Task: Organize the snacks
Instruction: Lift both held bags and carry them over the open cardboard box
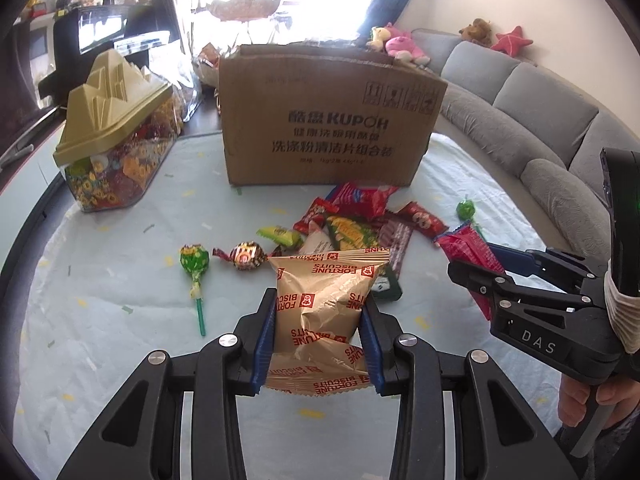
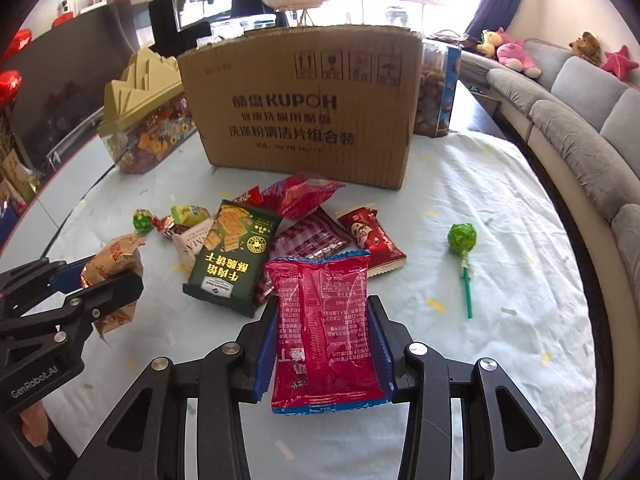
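My left gripper (image 1: 320,308) is shut on a gold Fortune Biscuits packet (image 1: 324,304), held above the table; it also shows in the right wrist view (image 2: 114,264). My right gripper (image 2: 324,316) is shut on a red snack packet (image 2: 324,328), seen at the right of the left wrist view (image 1: 468,252). A pile of loose snacks (image 2: 240,248) lies on the table in front of a brown cardboard box (image 2: 304,108). A green lollipop (image 2: 462,240) lies to the right, another (image 1: 194,260) to the left beside a round wrapped candy (image 1: 248,255).
A clear candy jar with a gold lid (image 1: 112,136) stands left of the box. The table has a pale cloth (image 2: 500,200). A grey sofa (image 2: 592,128) with plush toys curves along the right. A blue snack tub (image 2: 436,88) stands behind the box.
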`<state>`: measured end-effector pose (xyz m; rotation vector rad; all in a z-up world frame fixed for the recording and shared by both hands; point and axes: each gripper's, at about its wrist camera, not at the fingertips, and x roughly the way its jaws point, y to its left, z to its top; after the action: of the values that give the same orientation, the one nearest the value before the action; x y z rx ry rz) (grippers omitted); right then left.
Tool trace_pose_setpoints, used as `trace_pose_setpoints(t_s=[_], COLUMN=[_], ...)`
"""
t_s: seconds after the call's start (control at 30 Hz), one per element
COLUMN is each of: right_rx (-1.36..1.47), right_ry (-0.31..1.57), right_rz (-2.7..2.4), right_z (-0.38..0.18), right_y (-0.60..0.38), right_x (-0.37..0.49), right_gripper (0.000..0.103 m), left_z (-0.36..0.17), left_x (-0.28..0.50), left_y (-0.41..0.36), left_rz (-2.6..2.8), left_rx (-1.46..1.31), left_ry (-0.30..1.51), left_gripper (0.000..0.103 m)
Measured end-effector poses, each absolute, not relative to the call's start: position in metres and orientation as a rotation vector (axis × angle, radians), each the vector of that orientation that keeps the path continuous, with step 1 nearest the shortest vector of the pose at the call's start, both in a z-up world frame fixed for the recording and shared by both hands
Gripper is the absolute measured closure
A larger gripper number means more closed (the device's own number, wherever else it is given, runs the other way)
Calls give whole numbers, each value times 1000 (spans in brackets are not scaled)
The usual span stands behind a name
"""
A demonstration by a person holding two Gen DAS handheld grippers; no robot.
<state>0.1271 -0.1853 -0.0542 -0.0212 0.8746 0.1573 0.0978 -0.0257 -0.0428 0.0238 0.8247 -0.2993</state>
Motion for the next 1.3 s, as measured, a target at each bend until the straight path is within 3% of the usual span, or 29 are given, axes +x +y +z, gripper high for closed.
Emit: trace_pose_setpoints(t_s=[0.6, 1.3], right_rx=[36, 35], right_ry=[693, 570], right_rz=[120, 154], right_z=[18, 93], right_y=[-190, -188], right_x=[130, 212], right_gripper=[61, 61], left_z=[30, 89], left_x=[127, 215], left_y=[-25, -34], left_rz=[-304, -252], left_rx=[48, 128], left_ry=[676, 557], left_gripper=[65, 65])
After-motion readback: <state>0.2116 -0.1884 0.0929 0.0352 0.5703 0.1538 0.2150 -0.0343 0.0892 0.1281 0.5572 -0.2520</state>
